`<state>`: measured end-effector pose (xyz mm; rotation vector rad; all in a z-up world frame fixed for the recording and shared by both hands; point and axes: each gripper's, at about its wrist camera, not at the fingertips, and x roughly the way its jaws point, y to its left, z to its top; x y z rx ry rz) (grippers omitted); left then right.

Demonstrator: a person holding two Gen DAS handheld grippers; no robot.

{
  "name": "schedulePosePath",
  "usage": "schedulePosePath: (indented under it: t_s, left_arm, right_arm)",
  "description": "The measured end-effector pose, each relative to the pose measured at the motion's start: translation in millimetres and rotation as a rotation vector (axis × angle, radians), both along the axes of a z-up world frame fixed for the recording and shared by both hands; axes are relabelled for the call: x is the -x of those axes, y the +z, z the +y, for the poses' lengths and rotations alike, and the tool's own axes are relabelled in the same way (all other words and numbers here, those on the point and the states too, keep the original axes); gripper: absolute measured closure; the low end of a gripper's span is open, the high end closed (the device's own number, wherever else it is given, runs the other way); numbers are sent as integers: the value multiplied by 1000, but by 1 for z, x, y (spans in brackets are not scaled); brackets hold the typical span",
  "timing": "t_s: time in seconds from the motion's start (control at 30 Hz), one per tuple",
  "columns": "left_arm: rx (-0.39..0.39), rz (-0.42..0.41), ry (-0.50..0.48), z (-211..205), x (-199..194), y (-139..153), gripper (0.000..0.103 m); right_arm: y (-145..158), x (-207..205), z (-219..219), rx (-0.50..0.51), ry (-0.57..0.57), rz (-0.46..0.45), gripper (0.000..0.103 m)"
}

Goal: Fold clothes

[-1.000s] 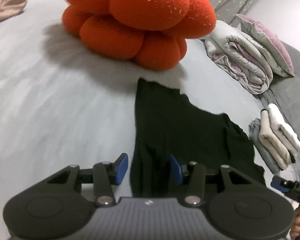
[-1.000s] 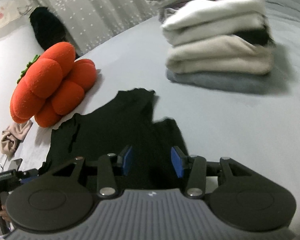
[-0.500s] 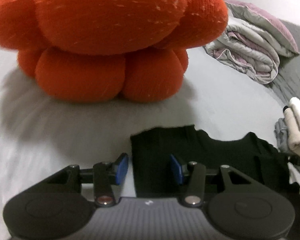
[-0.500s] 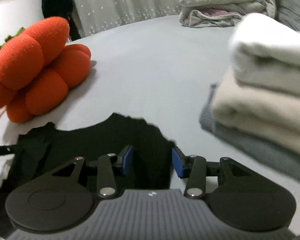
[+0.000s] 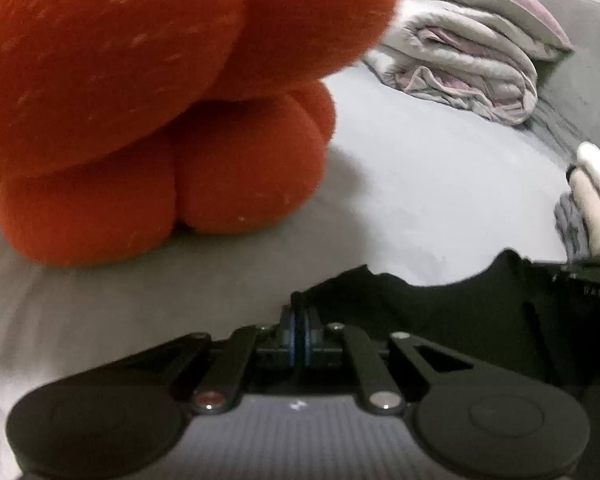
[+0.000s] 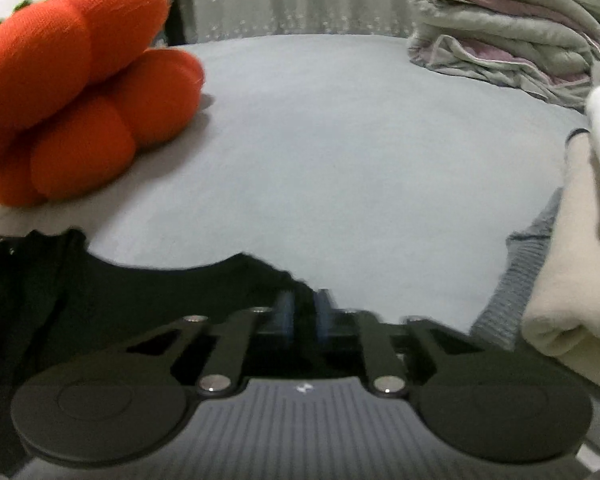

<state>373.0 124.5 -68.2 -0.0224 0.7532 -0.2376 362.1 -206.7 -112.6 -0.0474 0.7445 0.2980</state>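
Observation:
A black garment lies flat on the grey bed. My left gripper is shut on its far left corner, the blue pads pressed together over the cloth. In the right wrist view the same black garment stretches to the left. My right gripper is shut on its far right corner, with a thin fold of cloth between the blurred blue pads. Both grippers sit low at the garment's far edge. The near part of the garment is hidden under the gripper bodies.
A big orange flower cushion stands close ahead of the left gripper, also the orange cushion. A stack of folded clothes sits right beside the right gripper. A folded duvet lies at the back right.
Both grippers moved forward along the garment to its far edge, dropped low, and went from open to shut on its two far corners.

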Motion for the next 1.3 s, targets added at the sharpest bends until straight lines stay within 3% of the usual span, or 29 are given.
schedulePosePath:
  t_s: [0.13,0.33,0.47,0.63,0.83,0.93,1.17,1.3]
  left_arm:
    - [12,-49,3,-5,14,12,99]
    - [85,-163,20,1,50,40,99]
    - [125,-226,-16,4,85,54,99]
    - [119,-264,-85,-1,132,59,99]
    - [60,-264,-162,-6,178,46,99]
    - [40,-224,-186,-9,190,34,99]
    - [-26,-131,-219,-14,208,8,98]
    - [-35,-116,-226,-14,218,10,94]
  right_arm:
    - [7,9,1,13,6,-36,97]
    - [37,40,-13,-47,-16,-155,97]
    - [51,70,-12,-61,4,-214,97]
    - [61,107,-14,-58,38,-260,97]
    - [59,152,-19,-38,74,-283,97]
    - [49,173,-17,-10,112,-271,97]
    - [12,194,-15,62,137,-190,96]
    - [2,197,-17,72,132,-147,93]
